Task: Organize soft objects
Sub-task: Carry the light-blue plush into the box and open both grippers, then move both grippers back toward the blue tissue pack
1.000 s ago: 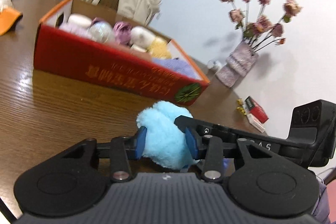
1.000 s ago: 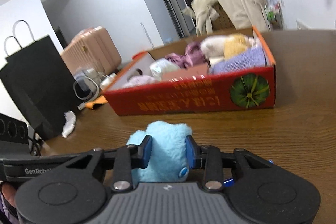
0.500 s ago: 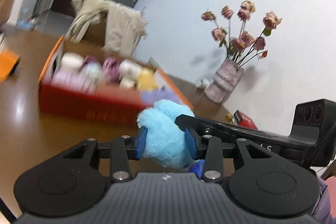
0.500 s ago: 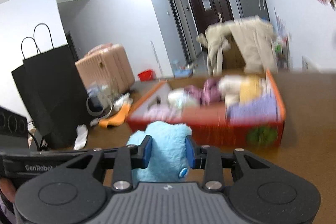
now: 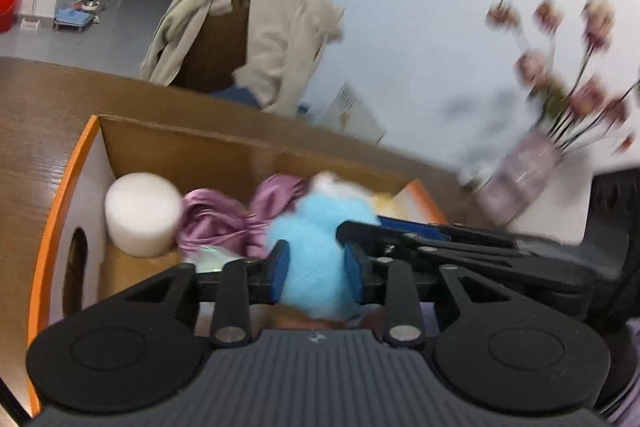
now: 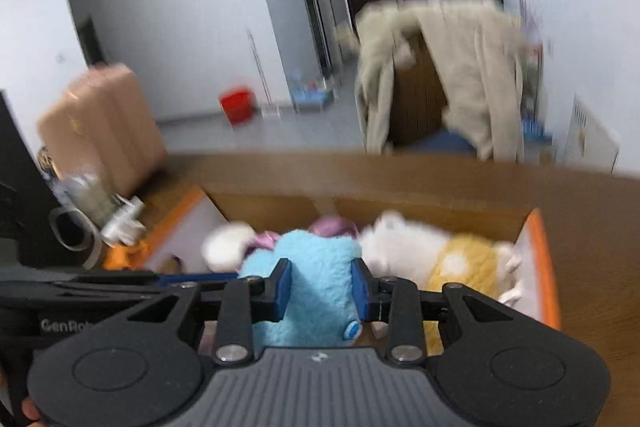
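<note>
One blue plush toy (image 5: 316,259), pinched between two grippers: left (image 5: 316,269) and right (image 6: 320,287). One orange-rimmed cardboard box (image 5: 64,187). Inside it: one white foam cylinder (image 5: 142,213), one purple satin cloth (image 5: 224,219), one white fluffy piece (image 6: 400,247), one yellow plush (image 6: 468,263). One vase (image 5: 516,183) of blurred flowers, count unclear. One beige coat (image 6: 460,67). One pink suitcase (image 6: 100,123). One red bucket (image 6: 238,105).

right gripper (image 6: 318,287): clamped on blue plush toy (image 6: 316,267) | toy above open cardboard box (image 6: 546,247) | box holds white plush (image 6: 400,247), yellow plush (image 6: 468,263) | box on wooden table (image 6: 592,227)
</note>
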Demonstrator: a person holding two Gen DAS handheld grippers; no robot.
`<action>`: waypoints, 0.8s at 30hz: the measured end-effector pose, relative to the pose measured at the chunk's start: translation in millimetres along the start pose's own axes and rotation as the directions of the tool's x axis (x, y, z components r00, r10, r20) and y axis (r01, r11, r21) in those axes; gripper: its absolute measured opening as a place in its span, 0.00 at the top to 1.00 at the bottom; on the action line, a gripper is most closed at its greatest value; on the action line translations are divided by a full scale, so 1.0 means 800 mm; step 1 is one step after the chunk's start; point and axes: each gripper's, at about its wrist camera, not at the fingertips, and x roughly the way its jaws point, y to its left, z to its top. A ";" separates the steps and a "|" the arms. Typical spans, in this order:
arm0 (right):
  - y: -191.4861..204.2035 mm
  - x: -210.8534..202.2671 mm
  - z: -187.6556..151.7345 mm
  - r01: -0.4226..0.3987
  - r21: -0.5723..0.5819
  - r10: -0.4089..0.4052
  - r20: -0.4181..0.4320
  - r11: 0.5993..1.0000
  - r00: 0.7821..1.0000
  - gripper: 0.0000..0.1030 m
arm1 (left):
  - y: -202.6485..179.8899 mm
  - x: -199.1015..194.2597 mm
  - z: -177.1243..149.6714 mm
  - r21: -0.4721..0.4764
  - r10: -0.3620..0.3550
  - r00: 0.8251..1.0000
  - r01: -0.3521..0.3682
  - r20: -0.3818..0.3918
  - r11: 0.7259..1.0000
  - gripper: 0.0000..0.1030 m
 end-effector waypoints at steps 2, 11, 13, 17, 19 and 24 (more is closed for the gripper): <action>0.000 0.032 -0.009 0.032 -0.027 -0.034 -0.067 0.999 0.997 0.73 | -0.005 0.018 -0.006 0.091 0.133 0.990 -0.129 -0.038 0.988 0.77; 0.002 0.052 -0.012 -0.007 -0.040 0.001 -0.146 0.999 0.989 0.70 | -0.007 0.021 -0.021 0.162 0.193 0.981 -0.187 -0.024 0.969 0.82; -0.003 0.045 -0.013 -0.036 -0.019 0.033 -0.137 0.999 0.990 0.69 | -0.005 0.014 -0.020 0.139 0.174 0.985 -0.171 -0.008 0.975 0.73; -0.012 0.010 -0.011 -0.088 0.009 0.089 -0.078 0.996 0.993 0.62 | -0.023 -0.030 -0.018 0.167 0.136 0.989 -0.142 0.052 0.976 0.66; -0.011 -0.024 -0.008 -0.085 -0.014 0.085 -0.035 0.996 0.996 0.63 | -0.034 -0.061 -0.015 0.182 0.137 0.987 -0.152 0.088 0.972 0.66; -0.008 -0.124 -0.009 -0.030 -0.080 0.035 0.069 0.996 0.997 0.63 | -0.058 -0.139 -0.018 0.211 0.166 0.971 -0.201 0.174 0.957 0.61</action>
